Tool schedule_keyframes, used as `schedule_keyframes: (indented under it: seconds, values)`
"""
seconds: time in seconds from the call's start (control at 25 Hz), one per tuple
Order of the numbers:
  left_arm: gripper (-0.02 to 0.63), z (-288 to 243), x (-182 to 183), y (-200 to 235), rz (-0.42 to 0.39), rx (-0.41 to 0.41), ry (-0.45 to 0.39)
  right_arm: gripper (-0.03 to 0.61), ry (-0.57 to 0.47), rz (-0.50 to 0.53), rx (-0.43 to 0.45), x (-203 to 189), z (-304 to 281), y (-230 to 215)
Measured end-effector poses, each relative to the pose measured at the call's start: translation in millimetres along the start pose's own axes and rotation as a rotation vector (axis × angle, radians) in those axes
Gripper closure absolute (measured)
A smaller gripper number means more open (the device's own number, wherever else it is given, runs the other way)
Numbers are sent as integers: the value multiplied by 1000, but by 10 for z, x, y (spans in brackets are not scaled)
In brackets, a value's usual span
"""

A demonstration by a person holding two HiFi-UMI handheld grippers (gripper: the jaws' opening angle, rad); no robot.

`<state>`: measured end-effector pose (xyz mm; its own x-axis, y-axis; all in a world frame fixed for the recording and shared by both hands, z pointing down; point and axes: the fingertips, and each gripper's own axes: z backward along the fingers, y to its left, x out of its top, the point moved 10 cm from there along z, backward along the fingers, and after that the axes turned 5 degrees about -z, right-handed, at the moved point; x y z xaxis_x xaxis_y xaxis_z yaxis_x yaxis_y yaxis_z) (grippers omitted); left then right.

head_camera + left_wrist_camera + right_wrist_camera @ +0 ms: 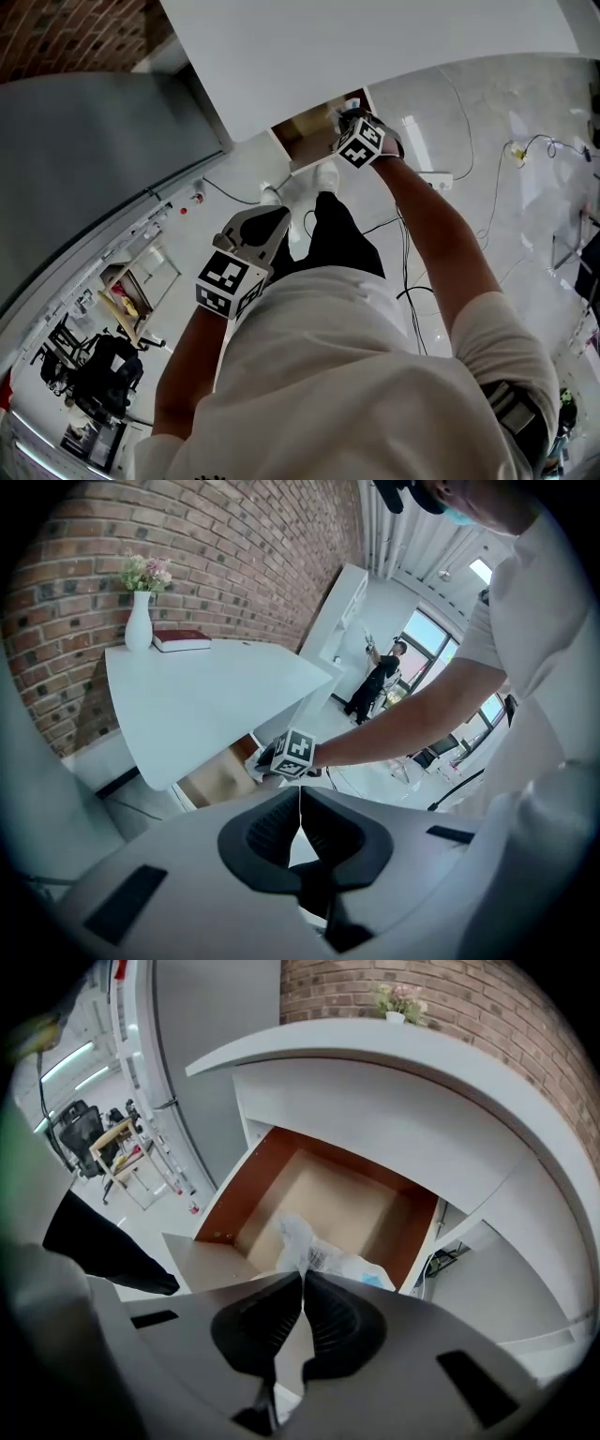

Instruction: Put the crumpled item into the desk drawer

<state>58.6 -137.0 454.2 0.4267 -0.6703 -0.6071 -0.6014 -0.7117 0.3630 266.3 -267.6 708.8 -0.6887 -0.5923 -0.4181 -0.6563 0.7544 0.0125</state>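
Note:
My right gripper is shut on the crumpled item, a white wrinkled wrapper with some print and a blue patch. It hangs just above the open desk drawer, which has a tan floor and brown side walls. In the head view the right gripper reaches over the drawer under the white desk top. My left gripper is held low near my body with its jaws shut on nothing. Its own view shows the shut left gripper and the right gripper's marker cube at the drawer.
A white vase with flowers and a red book stand on the desk by the brick wall. A grey partition runs along the left. Cables and a power strip lie on the pale floor.

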Motion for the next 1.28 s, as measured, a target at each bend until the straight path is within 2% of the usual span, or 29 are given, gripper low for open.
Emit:
schedule_keyframes:
  seconds: [0.72,1.04,1.28]
  values:
    - [589,-239,-102,207,80,54,44,545,121,188,21,-35,-959,-245]
    - [589,-209,-214,244,102,75,29,535,157,232,24,-31,-1144,-128]
    - [589,-188,-316,248,118,83,16,508,172,221,28,-22,-1191,-89]
